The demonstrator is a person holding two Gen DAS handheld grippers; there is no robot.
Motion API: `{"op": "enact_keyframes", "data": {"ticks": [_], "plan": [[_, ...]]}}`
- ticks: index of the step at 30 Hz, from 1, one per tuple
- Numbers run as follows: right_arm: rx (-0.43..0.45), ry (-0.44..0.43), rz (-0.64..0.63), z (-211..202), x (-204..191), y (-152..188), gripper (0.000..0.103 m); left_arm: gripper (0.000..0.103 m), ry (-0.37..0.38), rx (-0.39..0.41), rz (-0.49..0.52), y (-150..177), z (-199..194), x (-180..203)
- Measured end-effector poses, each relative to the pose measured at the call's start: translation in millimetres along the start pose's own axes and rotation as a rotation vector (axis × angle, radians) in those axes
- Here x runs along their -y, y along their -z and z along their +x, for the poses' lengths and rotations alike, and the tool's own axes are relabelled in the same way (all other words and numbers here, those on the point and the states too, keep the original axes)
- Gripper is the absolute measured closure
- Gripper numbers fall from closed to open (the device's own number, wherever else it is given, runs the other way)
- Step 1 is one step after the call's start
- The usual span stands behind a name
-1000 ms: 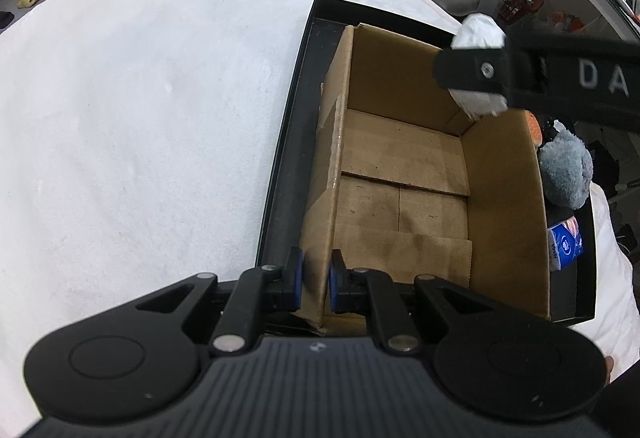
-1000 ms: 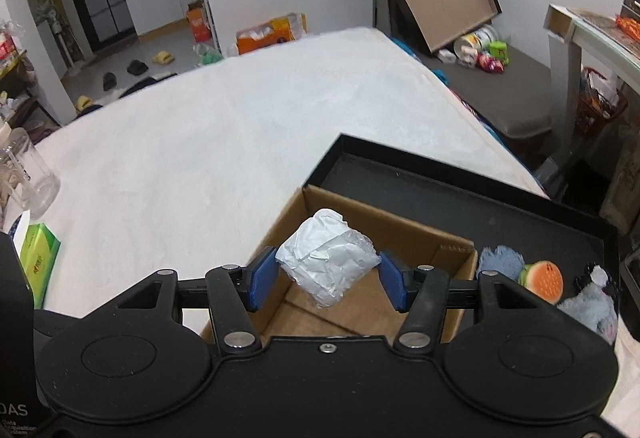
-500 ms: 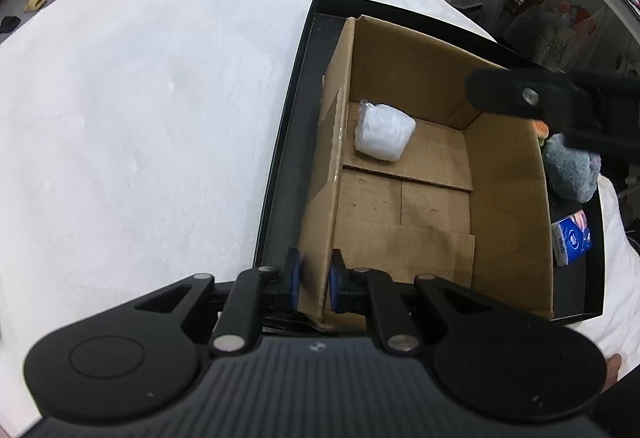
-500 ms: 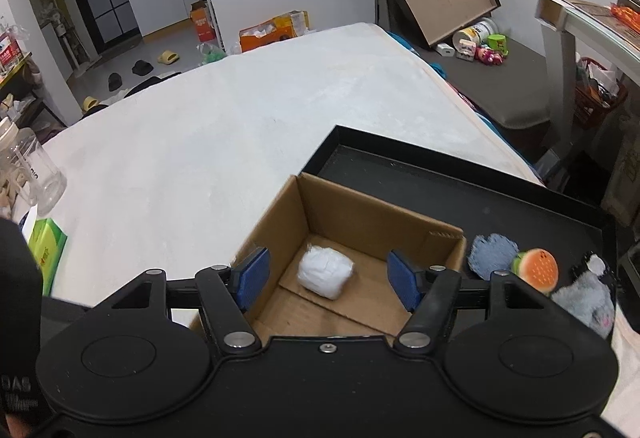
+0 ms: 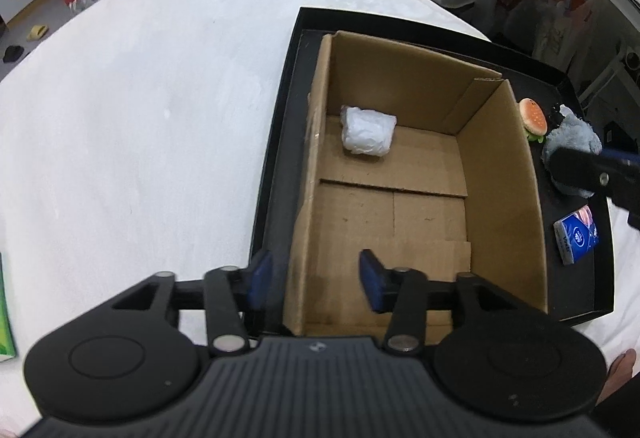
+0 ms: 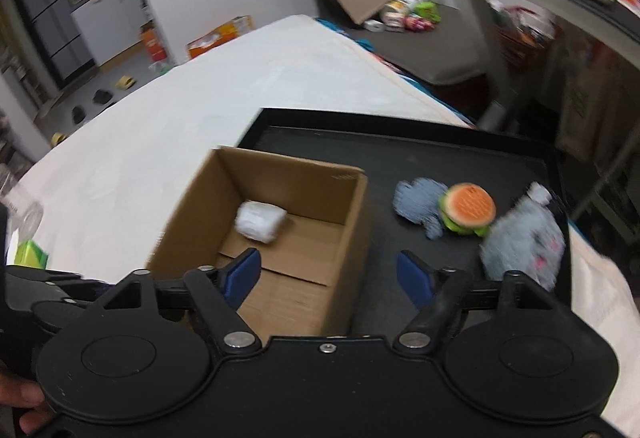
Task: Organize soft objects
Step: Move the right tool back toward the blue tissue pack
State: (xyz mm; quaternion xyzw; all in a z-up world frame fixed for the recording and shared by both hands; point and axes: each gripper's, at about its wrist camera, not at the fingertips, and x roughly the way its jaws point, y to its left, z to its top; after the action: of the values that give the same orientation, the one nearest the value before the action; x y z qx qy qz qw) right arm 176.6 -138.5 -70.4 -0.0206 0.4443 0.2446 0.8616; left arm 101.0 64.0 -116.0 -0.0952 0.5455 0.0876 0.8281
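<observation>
My left gripper point(image 5: 314, 280) was opening astride the cardboard box point(image 5: 496, 166) wall; the white bundle point(image 5: 368, 132) lay above it, mid-frame. My right gripper point(image 6: 328, 278) was opening, empty.

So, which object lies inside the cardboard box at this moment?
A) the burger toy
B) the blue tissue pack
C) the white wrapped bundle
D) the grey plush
C: the white wrapped bundle rests on the floor of the cardboard box, near its far left corner, while the other soft things lie outside it on the black tray.
</observation>
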Motion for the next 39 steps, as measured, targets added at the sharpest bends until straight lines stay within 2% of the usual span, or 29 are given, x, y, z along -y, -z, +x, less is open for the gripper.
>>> {"op": "enact_keyframes", "data": {"ticks": [6,11,20,30,33,35,39], "plan": [[-0.004,0.021,0.082,-2,26,19,0.025,0.032,-0.016,0.010,0.033,-2,-3,13],[0.003,0.049,0.163,-1,48,30,0.016,0.021,-0.045,0.011,0.055,-3,-2,23],[0.003,0.173,0.344,11,88,55,0.014,0.019,-0.099,0.009,0.103,-6,4,42],[-0.037,0.270,0.416,23,103,81,0.015,0.015,-0.129,-0.009,0.125,-7,10,57],[-0.041,0.280,0.447,25,106,86,0.022,0.015,-0.144,-0.008,0.127,-7,12,60],[-0.037,0.293,0.466,26,110,88,0.032,0.015,-0.149,-0.008,0.127,-7,12,61],[-0.058,0.276,0.539,31,124,93,0.033,0.015,-0.165,0.006,0.118,-8,12,61]]}}
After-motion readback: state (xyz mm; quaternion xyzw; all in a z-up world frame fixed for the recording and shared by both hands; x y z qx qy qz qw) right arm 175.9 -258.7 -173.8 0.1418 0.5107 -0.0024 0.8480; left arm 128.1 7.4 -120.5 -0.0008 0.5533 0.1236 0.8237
